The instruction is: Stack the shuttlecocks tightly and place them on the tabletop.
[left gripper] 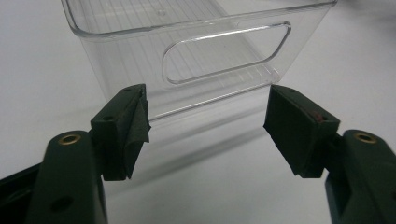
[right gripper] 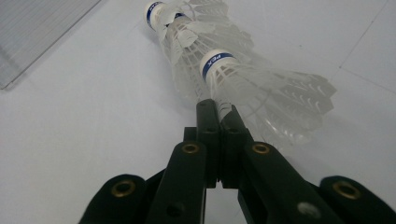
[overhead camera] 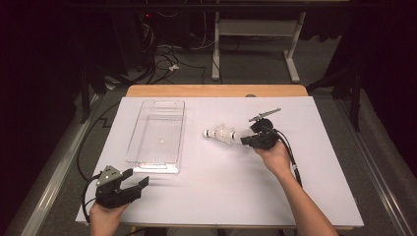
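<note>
Your right gripper [right gripper: 218, 109] pinched tight on feather skirt of nearer shuttlecock [right gripper: 261, 88]; pair lies mid-tabletop, right of clear bin [overhead camera: 156, 135]. Feathers look light, brittle: hold near cork if regripping. Your left gripper [left gripper: 208, 126] wide, empty, near front-left corner.

1. The clear bin [overhead camera: 157, 130] looks like glossy see-through plastic; fine ribs line its floor and its walls are smooth.
2. The table sheet [overhead camera: 221, 187] is matt white, smooth, like paper or laminate.
3. The table edge [overhead camera: 216, 91] at the far side looks like light wood with a smooth finish.
4. The shuttlecocks [right gripper: 219, 65] have white feathers, slightly rough and translucent, and smooth white caps with a glossy blue band.
5. The left gripper [left gripper: 208, 126] has dark matt plastic jaws, brass-coloured metal inserts and dull, rubbery pads, one of them frayed.
6. The right gripper [right gripper: 219, 109] shows the same matt black plastic and brassy rivets.
</note>
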Demonstrator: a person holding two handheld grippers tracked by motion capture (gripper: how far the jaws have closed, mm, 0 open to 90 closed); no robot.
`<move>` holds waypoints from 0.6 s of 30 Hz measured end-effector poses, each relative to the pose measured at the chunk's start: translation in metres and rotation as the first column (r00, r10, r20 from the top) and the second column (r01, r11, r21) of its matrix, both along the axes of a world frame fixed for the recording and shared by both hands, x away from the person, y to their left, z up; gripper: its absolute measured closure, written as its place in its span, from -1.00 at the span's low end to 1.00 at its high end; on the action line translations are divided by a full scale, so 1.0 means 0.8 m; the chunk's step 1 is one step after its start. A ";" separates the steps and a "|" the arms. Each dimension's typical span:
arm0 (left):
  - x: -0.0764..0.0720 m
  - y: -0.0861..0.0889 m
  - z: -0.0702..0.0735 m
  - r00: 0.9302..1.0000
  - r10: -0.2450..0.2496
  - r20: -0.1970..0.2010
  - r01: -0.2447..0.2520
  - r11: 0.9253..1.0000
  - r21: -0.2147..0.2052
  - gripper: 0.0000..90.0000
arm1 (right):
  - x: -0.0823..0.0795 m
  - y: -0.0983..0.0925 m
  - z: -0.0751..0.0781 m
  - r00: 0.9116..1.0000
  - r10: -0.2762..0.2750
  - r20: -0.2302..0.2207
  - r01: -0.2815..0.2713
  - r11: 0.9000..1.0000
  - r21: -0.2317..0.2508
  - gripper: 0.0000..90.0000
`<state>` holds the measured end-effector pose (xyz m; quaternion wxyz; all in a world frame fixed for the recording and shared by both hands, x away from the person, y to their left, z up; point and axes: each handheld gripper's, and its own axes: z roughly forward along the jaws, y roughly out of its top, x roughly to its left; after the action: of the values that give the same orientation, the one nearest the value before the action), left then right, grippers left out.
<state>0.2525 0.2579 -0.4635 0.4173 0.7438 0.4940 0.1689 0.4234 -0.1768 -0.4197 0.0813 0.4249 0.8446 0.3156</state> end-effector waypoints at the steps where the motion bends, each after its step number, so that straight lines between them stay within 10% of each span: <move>1: 0.000 0.000 0.000 1.000 0.000 0.000 0.000 1.000 0.000 -0.30 | 0.001 0.001 0.000 1.000 -0.002 -0.001 0.002 1.000 0.003 1.00; 18: 0.000 0.000 0.000 1.000 -0.001 0.000 0.001 1.000 0.003 -0.30 | 0.010 0.015 -0.006 1.000 0.016 -0.008 -0.016 1.000 0.008 1.00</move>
<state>0.2525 0.2576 -0.4636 0.4163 0.7448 0.4933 0.1692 0.4316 -0.1649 -0.4241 0.0737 0.4195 0.8471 0.3177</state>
